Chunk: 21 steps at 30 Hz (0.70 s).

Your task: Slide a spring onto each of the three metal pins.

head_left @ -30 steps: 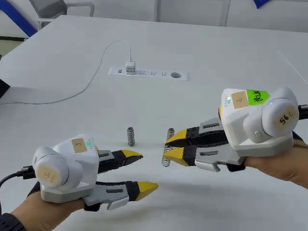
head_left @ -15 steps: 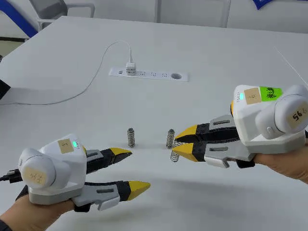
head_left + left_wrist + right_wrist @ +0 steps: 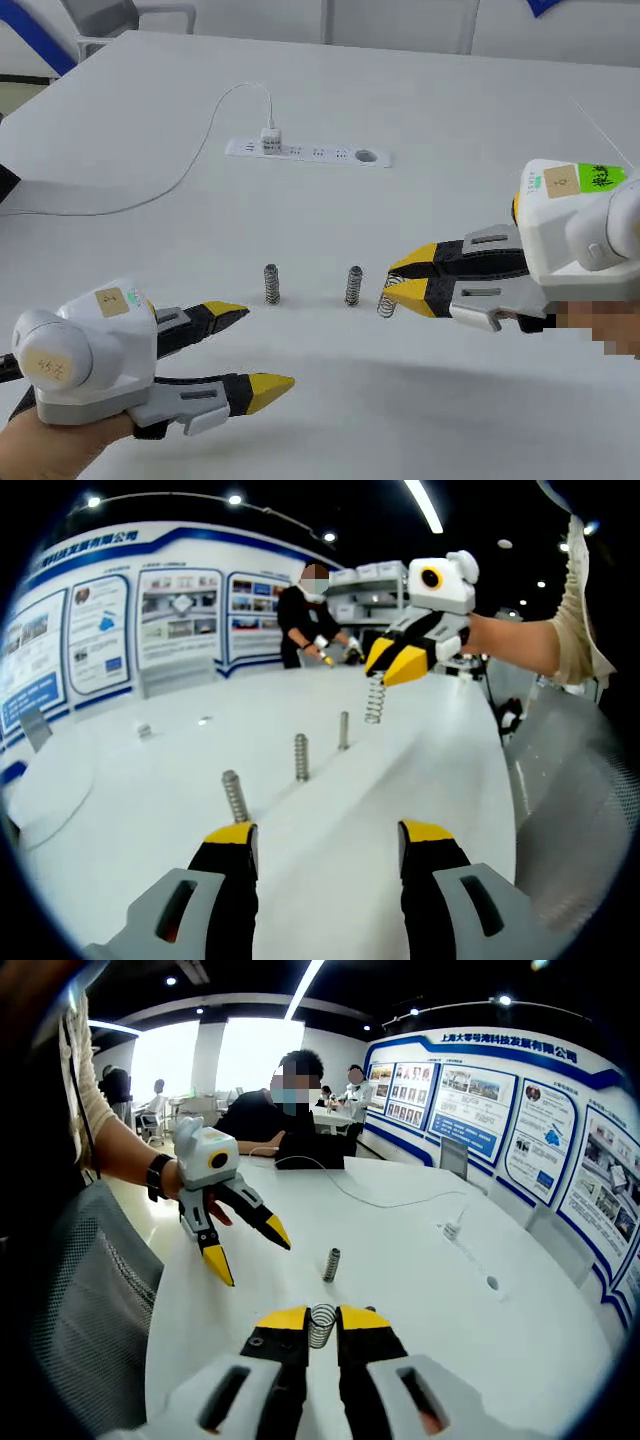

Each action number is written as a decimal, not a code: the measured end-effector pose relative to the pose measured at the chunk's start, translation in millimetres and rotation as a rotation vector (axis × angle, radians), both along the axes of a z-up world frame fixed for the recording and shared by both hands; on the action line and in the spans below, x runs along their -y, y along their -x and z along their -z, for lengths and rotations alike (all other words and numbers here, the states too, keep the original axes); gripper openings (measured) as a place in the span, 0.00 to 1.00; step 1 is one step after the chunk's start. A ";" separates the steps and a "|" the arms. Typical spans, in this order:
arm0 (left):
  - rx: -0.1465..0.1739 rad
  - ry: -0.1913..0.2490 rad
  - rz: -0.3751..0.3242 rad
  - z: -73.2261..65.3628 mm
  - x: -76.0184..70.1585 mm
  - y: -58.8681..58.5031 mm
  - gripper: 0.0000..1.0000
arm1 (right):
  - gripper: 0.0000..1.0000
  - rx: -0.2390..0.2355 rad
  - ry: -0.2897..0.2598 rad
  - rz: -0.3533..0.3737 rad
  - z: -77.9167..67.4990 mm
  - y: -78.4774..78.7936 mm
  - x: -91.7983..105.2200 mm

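Left gripper (image 3: 248,348): jaws spread wide, the yellow tips far apart. Nothing is between them and they touch nothing. It is held low over the white table (image 3: 450,120).
First spring (image 3: 271,284): upright on its pin, ahead of the left jaws and just past their upper tip, clear of it.
Second spring (image 3: 353,286): upright on its pin, between the two pairs of jaws. It is nearer the right tips and apart from them.
Third pin (image 3: 343,730): in the left gripper view, a thinner upright post beyond the second spring. It looks bare. It stands just beside and below the lower end of the spring in the right jaws; whether they touch cannot be told.
Held spring (image 3: 386,303): pinched near its top by the right tips and hanging below them, slightly tilted. In the right gripper view it sits in the narrow gap between the two yellow tips.
Right gripper (image 3: 392,282): jaws almost closed, clamped on the held spring, tips pointing toward the left gripper.
Power strip (image 3: 308,153): on the table well beyond both pairs of jaws, with a white cable plugged in.
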State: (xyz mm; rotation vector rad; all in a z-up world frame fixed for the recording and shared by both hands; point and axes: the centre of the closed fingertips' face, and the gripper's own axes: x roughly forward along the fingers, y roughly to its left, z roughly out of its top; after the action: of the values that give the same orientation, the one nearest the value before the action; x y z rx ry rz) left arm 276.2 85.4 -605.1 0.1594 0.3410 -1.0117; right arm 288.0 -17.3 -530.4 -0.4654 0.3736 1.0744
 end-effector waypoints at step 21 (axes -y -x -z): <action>0.004 -0.012 -0.038 -0.5 -8.6 -2.3 0.62 | 0.11 0.032 -0.005 0.103 -12.9 -20.4 39.7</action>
State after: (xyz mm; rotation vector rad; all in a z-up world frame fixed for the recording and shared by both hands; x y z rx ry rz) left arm 278.5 93.9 -604.6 0.1658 0.3454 -0.9721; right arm 308.4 -57.0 -517.5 -0.4539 0.3630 0.9664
